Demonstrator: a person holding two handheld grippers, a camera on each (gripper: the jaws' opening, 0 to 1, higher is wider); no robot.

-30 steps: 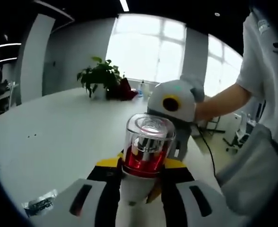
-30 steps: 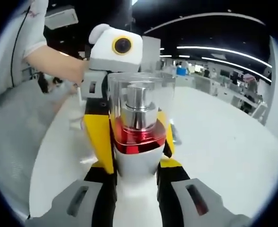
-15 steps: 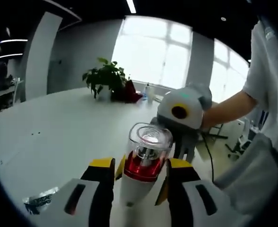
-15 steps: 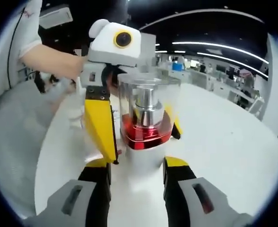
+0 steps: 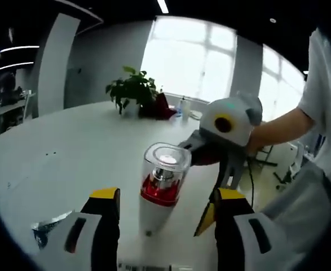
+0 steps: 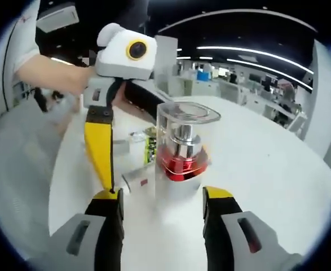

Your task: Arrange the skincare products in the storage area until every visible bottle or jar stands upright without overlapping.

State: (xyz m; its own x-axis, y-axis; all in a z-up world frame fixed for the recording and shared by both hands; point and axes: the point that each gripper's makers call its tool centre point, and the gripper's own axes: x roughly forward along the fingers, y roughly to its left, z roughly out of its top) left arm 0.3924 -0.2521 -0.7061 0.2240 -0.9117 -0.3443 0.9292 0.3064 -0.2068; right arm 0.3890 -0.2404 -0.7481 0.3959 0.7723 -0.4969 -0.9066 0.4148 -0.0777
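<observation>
White surface stretches wide and bare to your left, its far edge by a potted plant. Your bottle with its red band and clear cap stands between both grippers, touching neither. Your left gripper is spread wide, your right gripper likewise. Small packets lie behind the bottle; their print is unreadable.

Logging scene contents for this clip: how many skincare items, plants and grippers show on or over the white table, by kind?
Pump bottles with clear cap and red collar: 1, the pump bottle, standing between open jaws.
Small packets or boxes behind it: 2, a green packet and a white box.
Potted plant: 1.
Grippers: 2, left gripper, right gripper.
Total: 6.
</observation>
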